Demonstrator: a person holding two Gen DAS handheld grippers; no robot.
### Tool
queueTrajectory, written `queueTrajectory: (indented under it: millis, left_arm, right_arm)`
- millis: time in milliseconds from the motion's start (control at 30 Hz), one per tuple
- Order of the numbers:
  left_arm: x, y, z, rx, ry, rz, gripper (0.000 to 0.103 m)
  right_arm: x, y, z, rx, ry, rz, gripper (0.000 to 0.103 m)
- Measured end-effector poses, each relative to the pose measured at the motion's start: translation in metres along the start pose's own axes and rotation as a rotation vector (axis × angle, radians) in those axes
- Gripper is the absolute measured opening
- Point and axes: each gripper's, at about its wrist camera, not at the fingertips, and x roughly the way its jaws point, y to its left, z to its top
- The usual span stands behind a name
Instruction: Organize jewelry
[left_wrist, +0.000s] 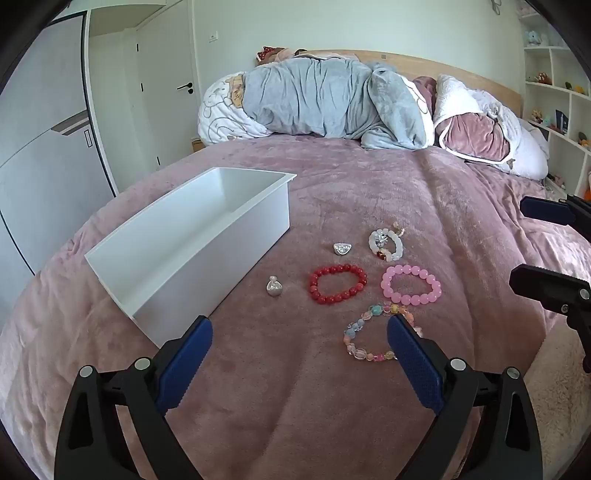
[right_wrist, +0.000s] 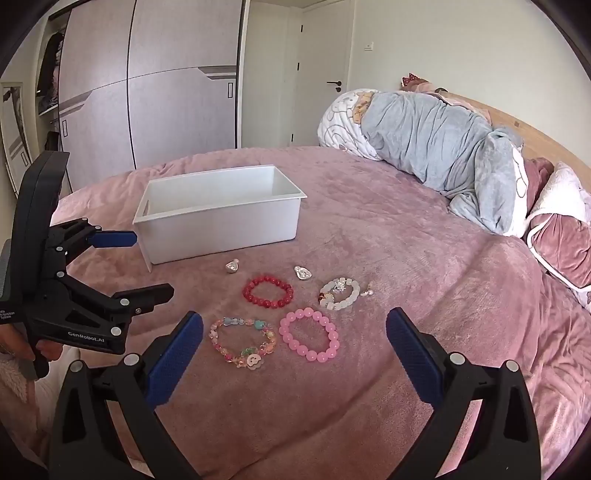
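While both grippers, left (left_wrist: 299, 332) and right (right_wrist: 294, 325), gape empty, lower squarely over one bracelet (right_wrist: 309, 335), then pinch its beads.

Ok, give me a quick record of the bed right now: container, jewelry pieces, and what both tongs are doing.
container: white bin, nothing visible inside
bracelets: red, pink, white, multicolour, all on the pink blanket
small silver pieces: two, beside the bin
left tongs: open, holding nothing
right tongs: open, holding nothing
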Motion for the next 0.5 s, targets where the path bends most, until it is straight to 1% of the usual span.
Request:
queueTrajectory:
  millis: [33,200,467,500]
  left_arm:
    - [-0.0004,0.0002,0.0,-0.004,-0.005,-0.003,0.096]
    - [-0.0032,-0.0028,-0.002,0.006,-0.001,-0.007,0.096]
    - [-0.0021,-0.0072,-0.0027,0.009,0.009,-0.016,0.096]
    - [0.0054,-0.0077,-0.0018,0.0,0.015,-0.018,0.096]
  right_arm:
    - [0.0002,0.0013,0.0009,-0.015,0.009,-0.011,0.098]
    - [0.0017,0.0057,-0.0019,-0.012,0.002,-0.014,0.098]
    - [0.0054,0.0059,-0.0047,-0.013,0.013,0.011,0.098]
    - [0.0053,0.0041,-0.0015,-0.015,0.019,0.014,0.098]
